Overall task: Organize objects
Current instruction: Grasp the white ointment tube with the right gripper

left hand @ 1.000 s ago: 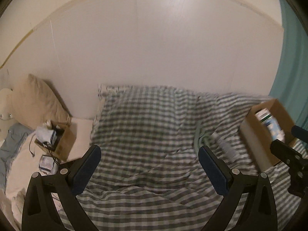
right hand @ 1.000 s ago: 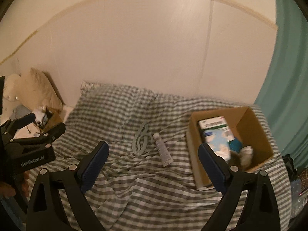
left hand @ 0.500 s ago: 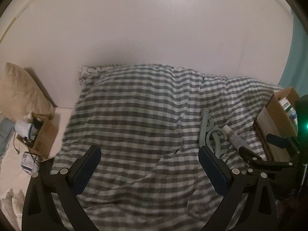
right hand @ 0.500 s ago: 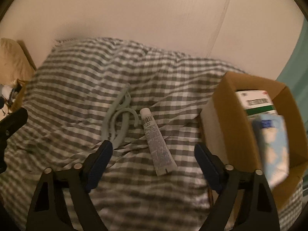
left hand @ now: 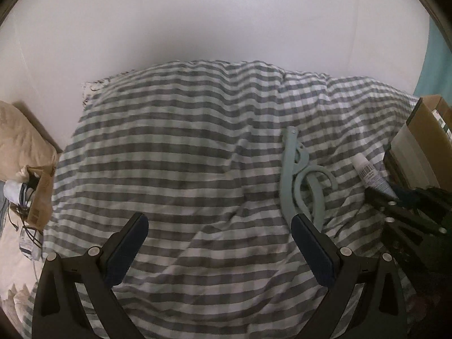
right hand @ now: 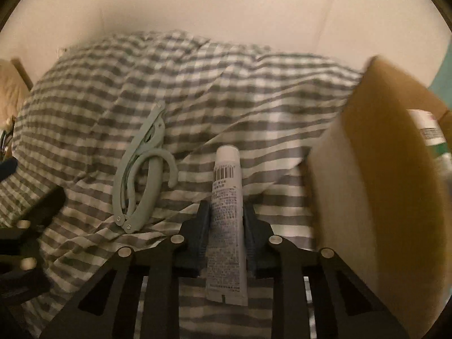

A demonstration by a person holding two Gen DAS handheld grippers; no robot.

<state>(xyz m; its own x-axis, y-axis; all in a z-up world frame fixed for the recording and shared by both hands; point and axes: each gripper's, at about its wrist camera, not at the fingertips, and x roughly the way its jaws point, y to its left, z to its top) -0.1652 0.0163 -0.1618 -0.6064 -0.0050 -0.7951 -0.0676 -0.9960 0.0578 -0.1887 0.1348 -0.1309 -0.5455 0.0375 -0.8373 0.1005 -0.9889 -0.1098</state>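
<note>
A white tube [right hand: 227, 195] with a barcode lies on the checked blanket [right hand: 141, 84], cap pointing away. My right gripper [right hand: 227, 212] is shut on the tube's middle, one pad on each side. A pale green folding hanger [right hand: 141, 169] lies just left of it. A cardboard box [right hand: 381, 169] holding packaged items stands right of the tube. In the left wrist view my left gripper [left hand: 217, 223] is open and empty above the blanket [left hand: 169, 155]. The hanger [left hand: 299, 175], tube [left hand: 370, 172], right gripper [left hand: 395, 200] and box [left hand: 423, 147] are to its right.
A beige pillow [left hand: 19, 147] and a small cardboard box [left hand: 39, 197] with cables and clutter sit left of the bed. A white wall [left hand: 226, 28] runs behind the bed. A teal curtain [left hand: 438, 56] hangs at the far right.
My right gripper has dropped down to the tube and shut on it. My left gripper has moved lower and closer to the blanket, still open.
</note>
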